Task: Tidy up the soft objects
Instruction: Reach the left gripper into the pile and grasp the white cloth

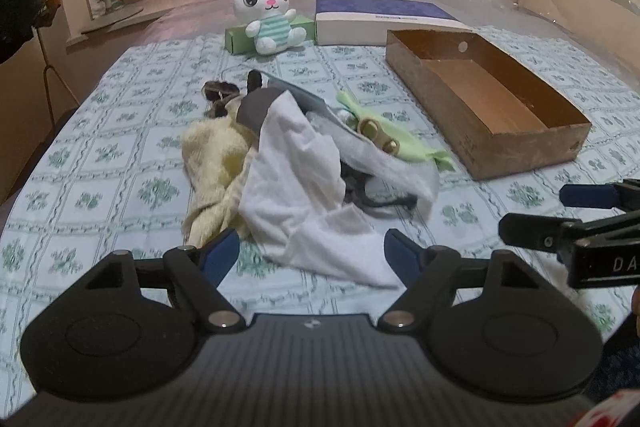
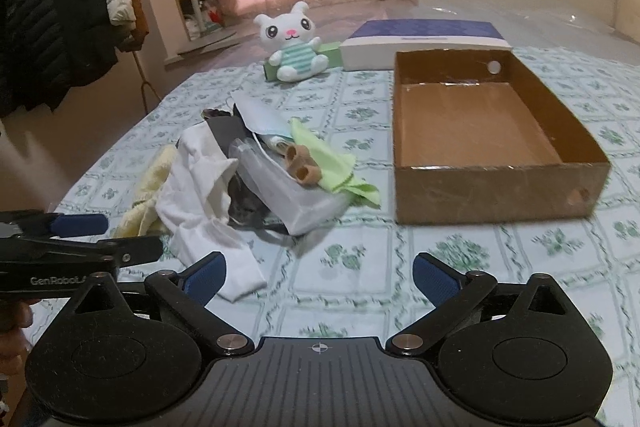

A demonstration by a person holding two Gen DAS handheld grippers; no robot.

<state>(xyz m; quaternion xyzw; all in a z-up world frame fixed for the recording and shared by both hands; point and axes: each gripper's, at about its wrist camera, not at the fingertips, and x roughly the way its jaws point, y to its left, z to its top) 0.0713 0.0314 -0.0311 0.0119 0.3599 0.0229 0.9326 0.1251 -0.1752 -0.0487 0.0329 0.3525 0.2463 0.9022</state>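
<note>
A pile of soft things lies mid-bed: a white cloth (image 1: 304,179) (image 2: 200,195), a pale yellow towel (image 1: 216,163) (image 2: 152,183), a lime green cloth (image 1: 400,139) (image 2: 332,167), a grey-blue piece (image 1: 296,95) and dark items under them. An empty open cardboard box (image 1: 480,99) (image 2: 480,131) stands to the pile's right. My left gripper (image 1: 312,259) (image 2: 108,235) is open, its jaws around the near end of the white cloth. My right gripper (image 2: 320,279) (image 1: 532,215) is open and empty, to the right of the pile's near end.
A white plush bunny (image 1: 268,15) (image 2: 296,43) leans on a green box (image 1: 240,35) at the bed's far end, beside a blue-and-white box (image 1: 380,19) (image 2: 420,43). Jackets (image 2: 60,15) hang on a rack at the left. The patterned bedsheet (image 1: 100,167) covers the bed.
</note>
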